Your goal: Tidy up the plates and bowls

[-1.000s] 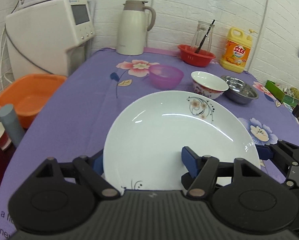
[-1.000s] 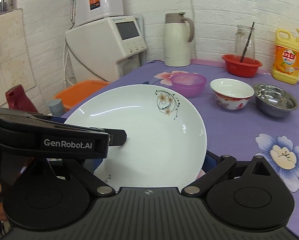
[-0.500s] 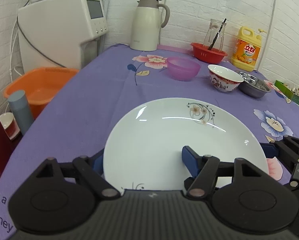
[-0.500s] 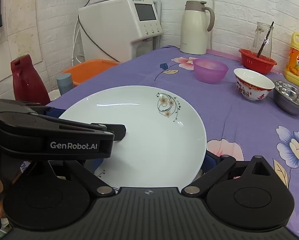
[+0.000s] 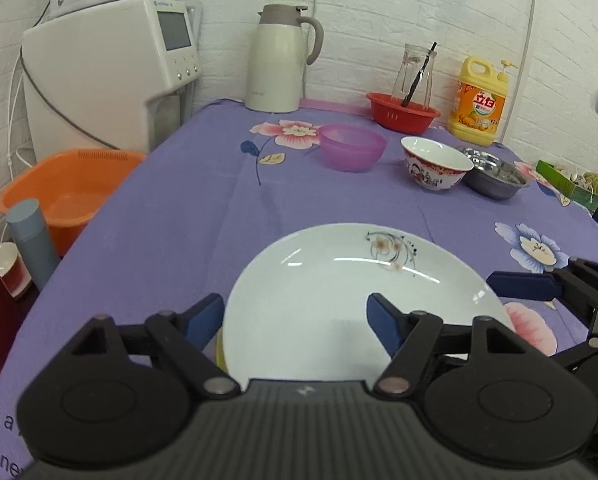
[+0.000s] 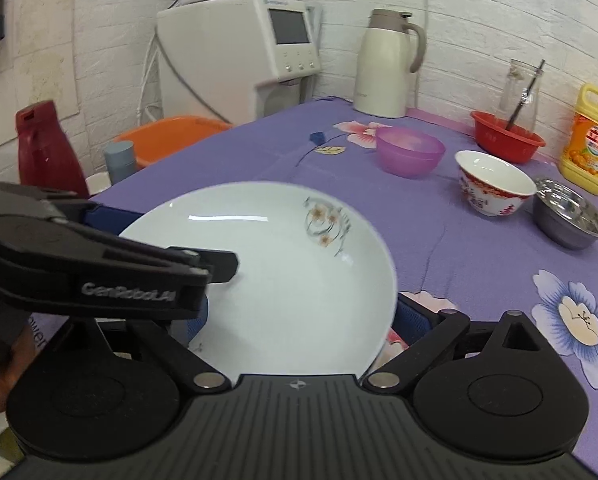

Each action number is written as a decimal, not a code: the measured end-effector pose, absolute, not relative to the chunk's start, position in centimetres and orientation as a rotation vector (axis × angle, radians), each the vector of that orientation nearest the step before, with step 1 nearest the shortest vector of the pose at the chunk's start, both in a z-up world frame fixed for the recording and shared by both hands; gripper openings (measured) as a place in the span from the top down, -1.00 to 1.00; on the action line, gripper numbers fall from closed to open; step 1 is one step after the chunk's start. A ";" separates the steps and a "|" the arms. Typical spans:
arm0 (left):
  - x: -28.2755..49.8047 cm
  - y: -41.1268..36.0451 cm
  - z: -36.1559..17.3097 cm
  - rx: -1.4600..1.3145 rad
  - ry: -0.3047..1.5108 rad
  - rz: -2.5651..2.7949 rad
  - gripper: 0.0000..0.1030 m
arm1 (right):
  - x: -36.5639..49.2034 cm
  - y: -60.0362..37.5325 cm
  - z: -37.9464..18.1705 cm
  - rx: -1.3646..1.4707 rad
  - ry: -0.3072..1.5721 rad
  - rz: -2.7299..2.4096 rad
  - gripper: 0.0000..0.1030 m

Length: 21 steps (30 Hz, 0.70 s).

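Left wrist: plate (image 5: 339, 308) lies between left tool's (image 5: 299, 316) fingers.

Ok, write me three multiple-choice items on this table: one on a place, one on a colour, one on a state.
1. What stands between the purple bowl and the steel bowl?
A) a mug
B) the patterned bowl
C) a spoon

2. What colour is the detergent bottle?
A) yellow
B) green
C) blue

3. How does the patterned bowl stand?
A) upside down
B) on its side
C) upright and empty

Answers:
1 B: it sits in the middle of that row.
2 A: its body is yellow, with an orange label.
3 C: its mouth faces up and the white inside is bare.
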<state>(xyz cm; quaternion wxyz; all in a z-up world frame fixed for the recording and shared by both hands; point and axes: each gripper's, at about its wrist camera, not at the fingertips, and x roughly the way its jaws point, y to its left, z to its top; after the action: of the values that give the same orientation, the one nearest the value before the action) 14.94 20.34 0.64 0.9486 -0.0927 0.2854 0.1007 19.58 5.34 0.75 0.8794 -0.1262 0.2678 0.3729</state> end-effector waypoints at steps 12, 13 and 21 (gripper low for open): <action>17.1 17.3 3.8 -0.168 0.521 0.161 -0.38 | 22.4 0.8 2.1 -0.090 0.532 0.722 -1.00; 17.4 16.9 3.8 -0.169 0.523 0.148 -0.39 | 23.1 0.0 2.1 -0.073 0.541 0.695 -1.00; 20.4 13.6 3.9 -0.178 0.546 0.079 -0.40 | 26.8 -6.6 0.7 0.009 0.577 0.502 -1.00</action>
<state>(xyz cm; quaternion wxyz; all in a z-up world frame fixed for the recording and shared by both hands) 20.44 13.63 3.91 0.9583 -0.0877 0.2693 0.0390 26.78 -6.62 0.66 0.9278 0.0046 0.2814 0.2450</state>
